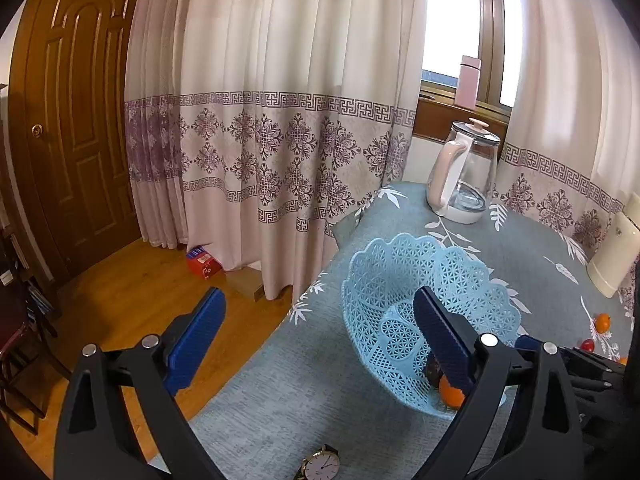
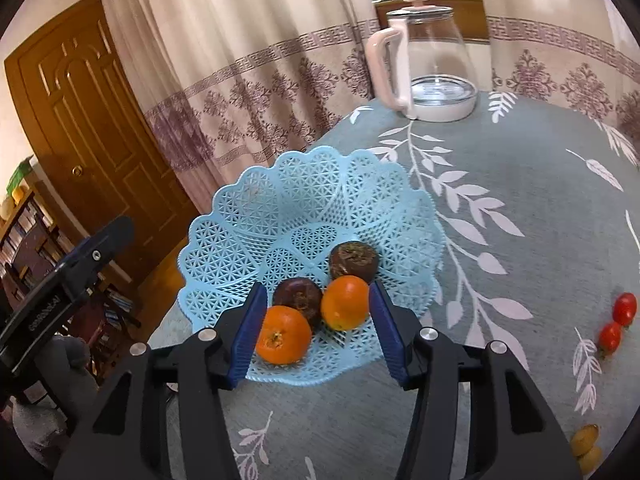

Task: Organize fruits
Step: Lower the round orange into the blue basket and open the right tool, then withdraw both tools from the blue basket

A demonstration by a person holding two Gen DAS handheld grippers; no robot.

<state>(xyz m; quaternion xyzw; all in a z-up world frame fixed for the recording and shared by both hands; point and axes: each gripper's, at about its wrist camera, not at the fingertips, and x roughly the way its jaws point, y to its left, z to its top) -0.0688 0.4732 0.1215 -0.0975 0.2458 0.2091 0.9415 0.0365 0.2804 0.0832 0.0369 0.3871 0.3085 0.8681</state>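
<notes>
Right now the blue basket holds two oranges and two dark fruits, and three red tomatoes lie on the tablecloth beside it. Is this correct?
Not quite. The right wrist view shows only two red tomatoes on the tablecloth, not three. The rest holds: the blue basket contains two oranges and two dark fruits.

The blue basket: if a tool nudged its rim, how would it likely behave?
The basket looks like thin openwork plastic, so probably light and a bit flexible at the scalloped rim. It sits on a tablecloth, so it might drag rather than slide. The four fruits, such as one orange, lie loose and could roll inside.
</notes>
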